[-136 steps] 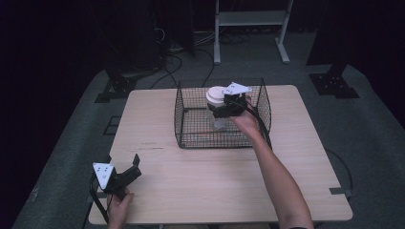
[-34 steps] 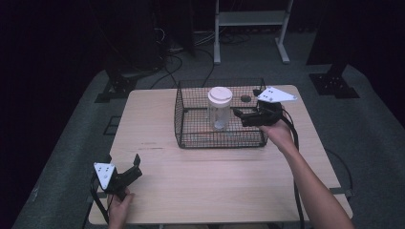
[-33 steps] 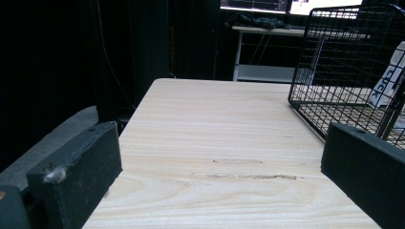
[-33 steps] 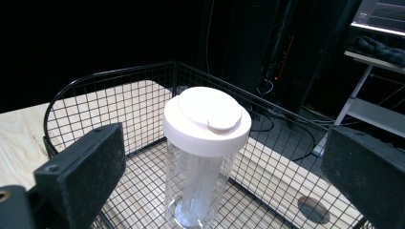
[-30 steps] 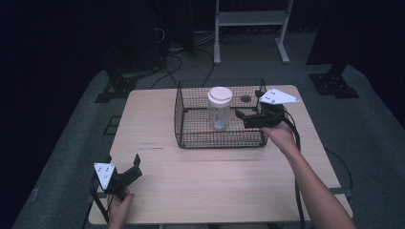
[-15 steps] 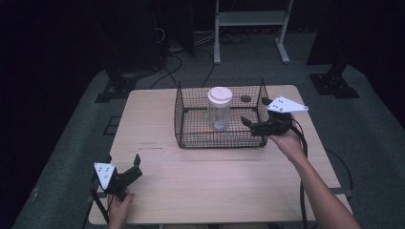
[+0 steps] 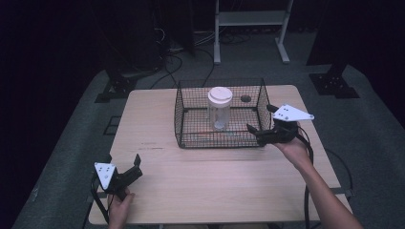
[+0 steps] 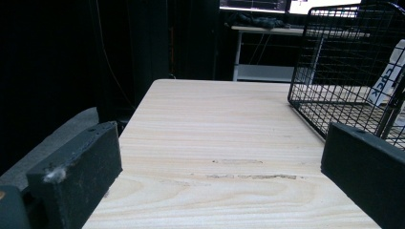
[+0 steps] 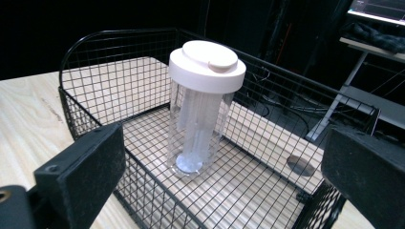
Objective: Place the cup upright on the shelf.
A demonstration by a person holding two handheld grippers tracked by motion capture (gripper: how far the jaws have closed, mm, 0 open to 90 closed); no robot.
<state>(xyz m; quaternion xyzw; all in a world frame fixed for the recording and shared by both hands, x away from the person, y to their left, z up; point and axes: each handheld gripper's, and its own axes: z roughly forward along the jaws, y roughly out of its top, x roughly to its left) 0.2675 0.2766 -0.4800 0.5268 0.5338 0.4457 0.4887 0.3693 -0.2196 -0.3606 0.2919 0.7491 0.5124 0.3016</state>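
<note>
Fingers of the right gripper [image 7: 260,131] are standing wide apart with nothing between them, hovering just outside the near right corner of the wire basket [image 7: 179,114] and pointing in toward it. In the right gripper view one finger [image 9: 81,169] is sitting at the lower left and the other at the lower right, both clear of the mesh as far as can be told. The person's right hand [image 7: 291,148] is holding that gripper from behind, with the forearm running down to the bottom edge of the high view.

Inside the basket a clear jar [image 9: 200,126] with a broad white lid [image 9: 207,64] is standing upright on the wire floor, about the middle. A pale tube-like insert is showing through its wall.

Fingers of the left gripper [image 7: 136,167] are also spread wide and holding nothing, resting low near the front left corner of the bench [image 7: 153,129], well apart from the basket.
</note>
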